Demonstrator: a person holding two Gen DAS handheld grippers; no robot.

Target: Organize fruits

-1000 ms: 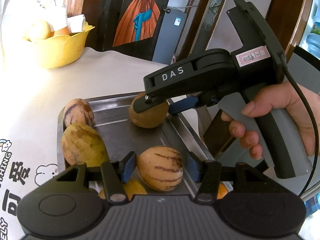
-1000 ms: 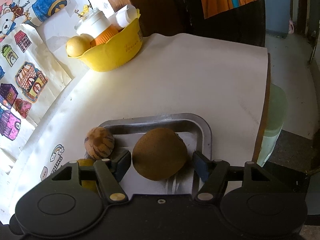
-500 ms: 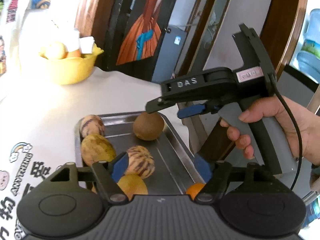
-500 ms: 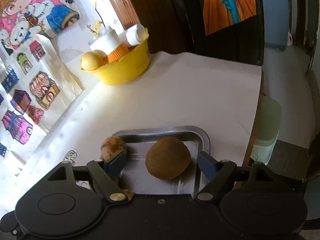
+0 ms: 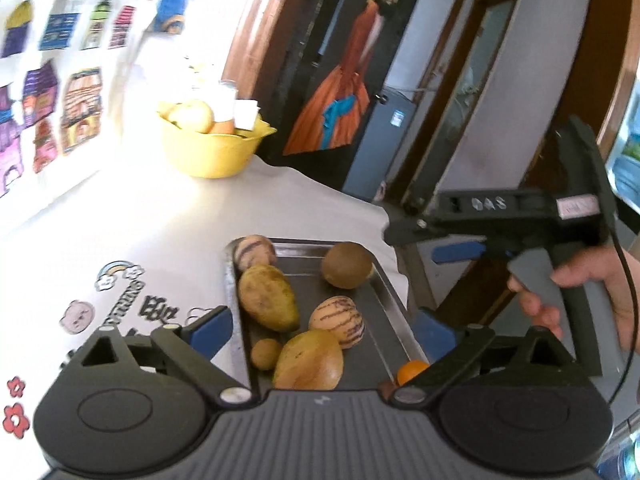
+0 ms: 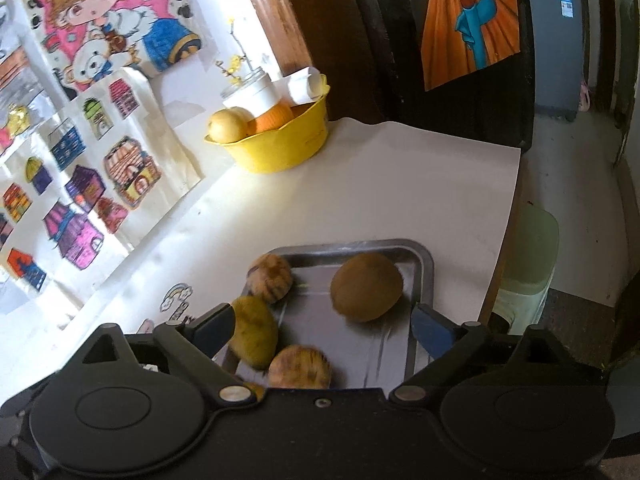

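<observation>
Item: fruits on the metal tray [image 5: 236,280], lower centre of the left wrist view.
- Round brown fruit [image 5: 347,265]: upper right of the tray, lying free near the far rim.
- Striped fruit [image 5: 337,317]: mid-tray, free. A second striped one [image 5: 254,251] sits in the upper left corner.
- Two yellow-green fruits [image 5: 267,297], a small brown one [image 5: 265,353] and an orange one [image 5: 412,371] fill the near end.

Item: left claw [image 5: 322,326]. Jaws opening, nothing pressed between the pads; you hold it above the tray's near end.

Item: right claw [image 6: 322,322]. Jaws opening, empty, above the brown fruit.

Handling note: both fruits look settled, so the release seems done. Lift clear straight up before you swing aside, or a pad may nudge the round ones and set them rolling.

Surround: white table [image 5: 120,232]; yellow bowl [image 5: 208,156], upper left, well apart.
</observation>
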